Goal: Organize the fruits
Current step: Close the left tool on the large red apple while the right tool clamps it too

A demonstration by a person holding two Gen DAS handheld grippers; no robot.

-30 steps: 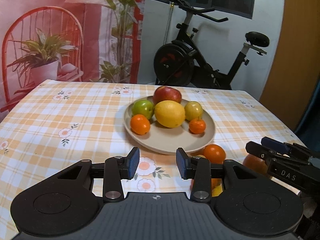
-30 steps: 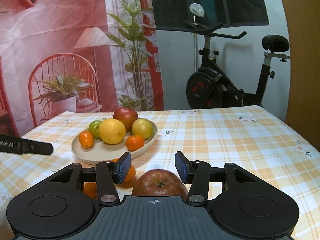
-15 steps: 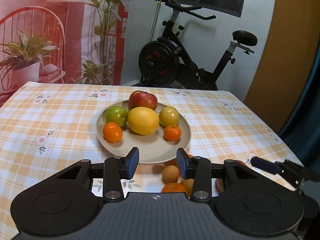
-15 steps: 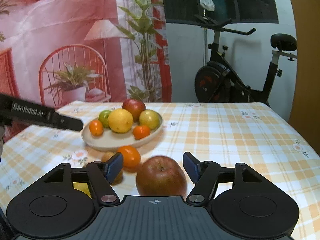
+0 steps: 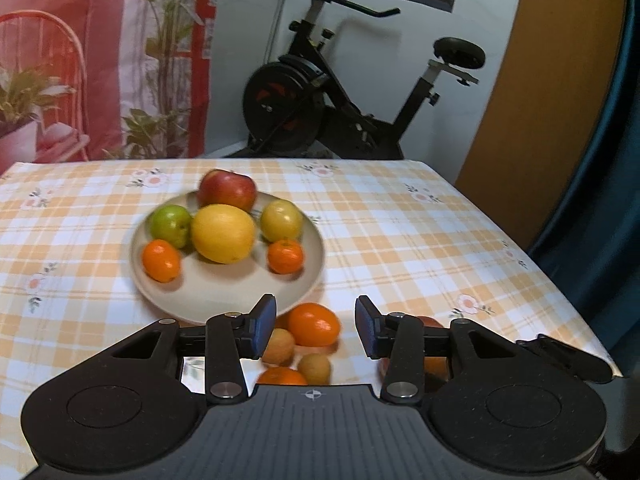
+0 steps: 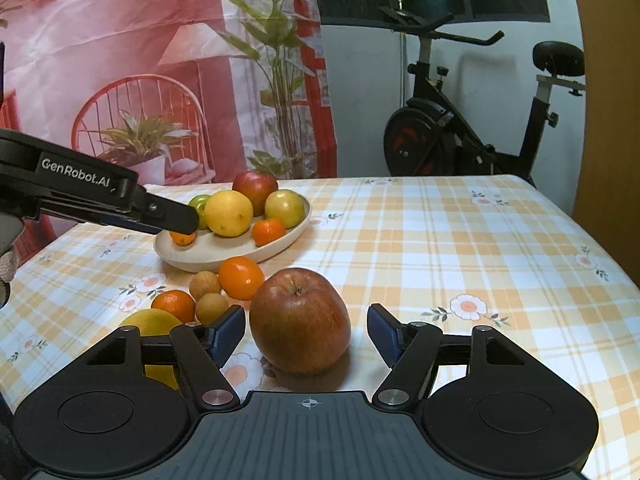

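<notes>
Here, from left to right:
Left tongs [image 5: 316, 322]: released, with nothing between the fingers, held above the loose fruit.
Plate [image 5: 224, 296]: on the surface [image 5: 400, 240], just past the left tongs and a bit to their left.
Fruit on the plate: a green apple [image 5: 170, 226], a small orange [image 5: 161, 260], a big lemon [image 5: 223, 233], a red apple [image 5: 227, 191], a yellow-green apple [image 5: 281, 220] and one more small orange [image 5: 285, 255].
Loose fruit: an orange [image 5: 314, 324] sits between the left tongs' fingers and a bit past them, close to the plate's near edge. Two little brown fruits [image 5: 314, 367] and another orange [image 5: 282, 376] lie nearer, under the left tongs.
Right tongs [image 6: 306, 330]: released, fingers spread wide.
Big apple [image 6: 300, 320]: stands on the surface between the right tongs' fingers. The left finger is very close to it. The right finger is clearly apart.
Yellow fruit [image 6: 154, 322]: partly hidden behind the right tongs' left finger.
</notes>
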